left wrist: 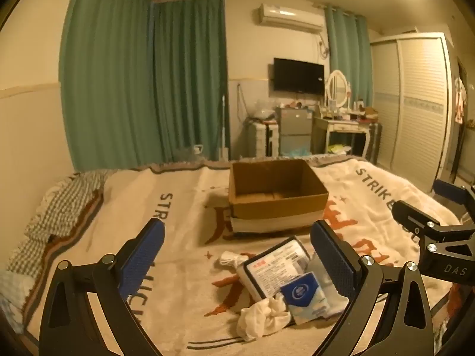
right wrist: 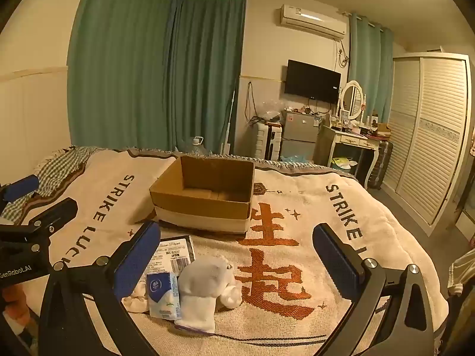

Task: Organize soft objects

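An open cardboard box [left wrist: 277, 191] stands on the bed, also in the right wrist view [right wrist: 204, 192]. In front of it lies a pile: a white sock [right wrist: 204, 287], a blue-and-white tissue pack [right wrist: 163, 295], a flat labelled packet [right wrist: 175, 252] and a crumpled white cloth [left wrist: 264, 317]. The tissue pack [left wrist: 305, 295] and the packet [left wrist: 276, 264] also show in the left wrist view. My left gripper [left wrist: 237, 255] is open and empty above the pile. My right gripper [right wrist: 237, 255] is open and empty, just right of the pile.
The bed carries a cream blanket [right wrist: 297, 267] with orange characters and black lettering. A checked pillow [left wrist: 59, 201] lies at the left edge. Beyond the bed stand a small fridge [right wrist: 299, 136], a dressing table [right wrist: 353, 139] and a wardrobe [right wrist: 430, 136].
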Demonstrator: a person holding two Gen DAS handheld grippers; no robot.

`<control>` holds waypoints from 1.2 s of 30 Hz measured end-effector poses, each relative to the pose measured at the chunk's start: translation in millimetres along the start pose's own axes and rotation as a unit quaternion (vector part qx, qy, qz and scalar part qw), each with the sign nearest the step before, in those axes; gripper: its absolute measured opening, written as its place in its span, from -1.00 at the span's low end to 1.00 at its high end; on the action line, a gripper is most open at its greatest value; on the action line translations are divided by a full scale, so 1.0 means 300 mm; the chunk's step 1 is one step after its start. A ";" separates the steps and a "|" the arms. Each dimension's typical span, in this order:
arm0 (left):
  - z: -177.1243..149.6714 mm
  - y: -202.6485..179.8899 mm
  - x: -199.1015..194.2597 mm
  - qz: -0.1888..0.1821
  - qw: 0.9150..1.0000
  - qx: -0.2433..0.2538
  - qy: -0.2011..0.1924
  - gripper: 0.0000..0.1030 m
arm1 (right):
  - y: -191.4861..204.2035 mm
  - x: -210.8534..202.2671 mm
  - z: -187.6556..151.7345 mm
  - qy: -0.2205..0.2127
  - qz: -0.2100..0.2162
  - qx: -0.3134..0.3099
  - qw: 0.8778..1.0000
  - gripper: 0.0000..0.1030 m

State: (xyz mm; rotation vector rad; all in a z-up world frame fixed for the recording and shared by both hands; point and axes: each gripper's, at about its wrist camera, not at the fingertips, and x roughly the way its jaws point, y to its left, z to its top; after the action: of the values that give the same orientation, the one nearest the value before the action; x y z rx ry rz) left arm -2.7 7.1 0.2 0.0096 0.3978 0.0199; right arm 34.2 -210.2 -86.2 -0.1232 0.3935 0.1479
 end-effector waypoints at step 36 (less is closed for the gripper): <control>-0.003 0.003 -0.001 0.008 1.000 0.004 0.002 0.95 | 0.003 -0.006 -0.017 0.007 -0.006 0.007 1.000 1.00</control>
State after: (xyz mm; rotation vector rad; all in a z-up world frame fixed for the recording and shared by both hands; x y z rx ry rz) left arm -3.2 8.0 -0.5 0.0197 0.4025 0.0337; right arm 30.5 -210.2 -90.1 -0.1138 0.4076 0.1323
